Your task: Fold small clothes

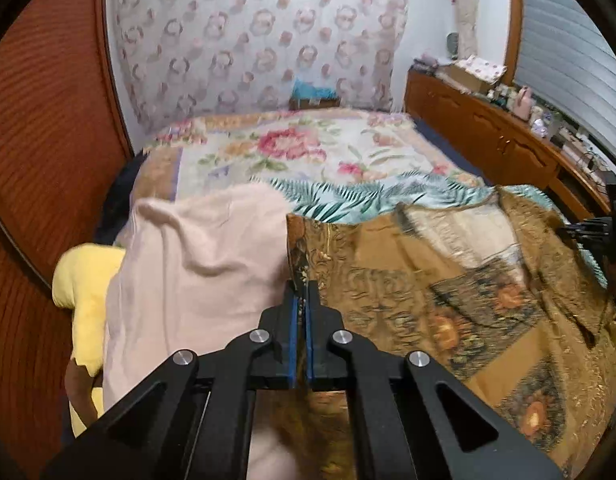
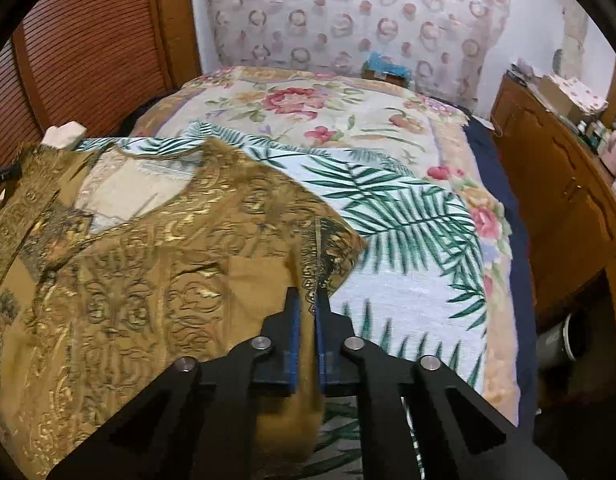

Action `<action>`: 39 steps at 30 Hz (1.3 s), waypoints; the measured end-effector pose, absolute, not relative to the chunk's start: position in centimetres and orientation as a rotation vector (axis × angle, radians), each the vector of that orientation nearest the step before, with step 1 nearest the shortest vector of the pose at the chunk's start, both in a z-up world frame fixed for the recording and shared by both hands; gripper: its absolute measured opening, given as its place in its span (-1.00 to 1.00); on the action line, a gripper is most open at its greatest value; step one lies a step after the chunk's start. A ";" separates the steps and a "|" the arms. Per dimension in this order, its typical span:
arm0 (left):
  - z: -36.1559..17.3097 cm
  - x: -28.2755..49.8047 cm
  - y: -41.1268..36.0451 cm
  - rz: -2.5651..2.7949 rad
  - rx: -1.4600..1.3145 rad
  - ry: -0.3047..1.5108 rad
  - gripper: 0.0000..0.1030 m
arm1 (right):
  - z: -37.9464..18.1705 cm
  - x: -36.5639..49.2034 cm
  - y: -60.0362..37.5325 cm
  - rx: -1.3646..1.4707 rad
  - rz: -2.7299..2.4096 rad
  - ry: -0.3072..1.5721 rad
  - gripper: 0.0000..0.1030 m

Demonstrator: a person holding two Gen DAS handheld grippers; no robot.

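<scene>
A gold and brown patterned shirt (image 1: 447, 292) lies spread on the bed over a white cloth with green palm leaves (image 2: 407, 240). My left gripper (image 1: 302, 294) is shut on the shirt's left edge, the fabric pinched between the blue pads. In the right wrist view the same shirt (image 2: 148, 280) fills the left half, and my right gripper (image 2: 306, 300) is shut on its right sleeve edge. The other gripper (image 1: 595, 228) shows as a dark shape at the right rim of the left wrist view.
A pale pink cloth (image 1: 196, 272) and a yellow cloth (image 1: 88, 280) lie left of the shirt. The floral bedspread (image 2: 327, 112) covers the bed. A wooden dresser (image 2: 559, 184) with clutter stands on the right, slatted wooden doors (image 1: 48, 160) on the left.
</scene>
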State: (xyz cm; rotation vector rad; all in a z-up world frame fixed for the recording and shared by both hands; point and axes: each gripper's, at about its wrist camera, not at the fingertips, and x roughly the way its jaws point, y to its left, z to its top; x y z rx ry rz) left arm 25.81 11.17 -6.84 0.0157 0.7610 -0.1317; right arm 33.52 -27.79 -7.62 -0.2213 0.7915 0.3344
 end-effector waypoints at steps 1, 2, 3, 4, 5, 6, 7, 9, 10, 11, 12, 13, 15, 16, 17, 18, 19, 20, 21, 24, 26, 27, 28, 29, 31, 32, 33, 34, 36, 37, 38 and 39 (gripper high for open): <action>-6.3 25.1 10.9 -0.142 0.017 0.745 -0.93 | -7.2 32.9 -27.6 -0.228 0.332 0.771 -0.92; -5.7 24.4 10.6 -0.150 0.018 0.728 -0.93 | -6.7 32.3 -27.5 -0.217 0.340 0.751 -0.92; -4.9 23.6 10.3 -0.162 0.017 0.709 -0.93 | -6.1 31.6 -27.4 -0.206 0.347 0.728 -0.93; -4.1 22.6 10.0 -0.175 0.020 0.688 -0.94 | -5.4 30.7 -27.4 -0.199 0.351 0.707 -0.93; -3.3 21.2 9.5 -0.184 0.030 0.668 -0.94 | -4.5 29.5 -27.4 -0.188 0.362 0.687 -0.93; -2.7 20.3 9.3 -0.187 0.034 0.655 -0.94 | -3.9 28.4 -27.6 -0.173 0.370 0.672 -0.93; -2.0 18.4 9.0 -0.198 0.029 0.630 -0.94 | -3.4 27.1 -27.8 -0.152 0.377 0.655 -0.93; -1.1 14.8 8.7 -0.221 0.022 0.602 -0.94 | -2.5 23.7 -28.0 -0.127 0.411 0.628 -0.93; -0.9 13.4 8.7 -0.224 0.019 0.591 -0.94 | -2.2 21.7 -28.1 -0.128 0.424 0.615 -0.93; -0.6 11.8 8.8 -0.225 0.013 0.579 -0.94 | -2.0 19.9 -28.3 -0.124 0.435 0.606 -0.93; -0.4 10.1 9.0 -0.224 0.002 0.573 -0.94 | -1.9 18.1 -28.5 -0.120 0.450 0.601 -0.93; -0.3 8.1 9.4 -0.217 0.005 0.566 -0.94 | -2.0 16.4 -28.7 -0.124 0.458 0.597 -0.93; -0.2 5.5 10.1 -0.198 -0.011 0.557 -0.93 | -2.3 12.7 -29.3 -0.127 0.469 0.593 -0.93; -0.3 4.5 10.5 -0.195 -0.024 0.563 -0.93 | -2.6 11.2 -29.9 -0.120 0.466 0.595 -0.93; -0.3 3.0 11.1 -0.190 -0.034 0.561 -0.93 | -2.9 9.6 -30.3 -0.109 0.458 0.598 -0.93; -0.3 2.2 11.4 -0.180 -0.040 0.556 -0.93 | -3.2 8.1 -30.8 -0.091 0.458 0.600 -0.93; -0.5 0.9 11.9 -0.161 -0.050 0.553 -0.93 | -3.4 7.0 -31.4 -0.075 0.461 0.601 -0.93; -0.5 0.3 12.3 -0.156 -0.054 0.552 -0.93 | -3.5 5.8 -31.9 -0.060 0.467 0.602 -0.93; -0.5 -0.7 12.7 -0.155 -0.059 0.548 -0.93 | -3.5 4.6 -32.4 -0.053 0.465 0.602 -0.93; -0.8 -2.5 13.6 -0.147 -0.079 0.551 -0.93 | -3.2 2.3 -34.2 -0.039 0.457 0.603 -0.93; -1.3 -3.3 13.7 -0.140 -0.081 0.562 -0.93 | -3.0 1.4 -34.3 -0.043 0.459 0.615 -0.93; -1.5 -3.5 13.7 -0.135 -0.080 0.566 -0.93 | -3.0 0.8 -34.4 -0.053 0.457 0.620 -0.93; -1.6 -3.6 13.7 -0.135 -0.082 0.570 -0.93 | -3.0 0.1 -34.4 -0.061 0.459 0.623 -0.93; -1.8 -3.6 13.8 -0.139 -0.087 0.578 -0.93 | -2.9 -0.6 -34.3 -0.065 0.463 0.623 -0.93; -2.0 -3.3 13.7 -0.145 -0.087 0.588 -0.93 | -2.5 -1.2 -34.2 -0.069 0.467 0.615 -0.93; -1.9 -3.2 13.5 -0.147 -0.084 0.592 -0.93 | -2.2 -1.3 -33.9 -0.072 0.473 0.610 -0.93; -1.7 -3.7 13.2 -0.151 -0.079 0.590 -0.93 | -2.0 -1.6 -33.9 -0.078 0.475 0.604 -0.93; -1.5 -3.8 13.0 -0.154 -0.075 0.586 -0.93 | -1.7 -1.6 -33.7 -0.087 0.473 0.597 -0.93; -0.8 -4.3 12.9 -0.161 -0.064 0.567 -0.93 | -0.8 -1.9 -33.4 -0.093 0.487 0.563 -0.93; -0.4 -4.6 12.7 -0.165 -0.059 0.557 -0.92 | -0.6 -2.4 -33.4 -0.093 0.495 0.549 -0.93; 0.1 -4.9 12.5 -0.168 -0.051 0.547 -0.92 | -0.4 -2.7 -33.7 -0.094 0.491 0.537 -0.93; 0.4 -5.1 12.4 -0.165 -0.044 0.538 -0.92 | -0.1 -3.1 -33.8 -0.094 0.487 0.526 -0.93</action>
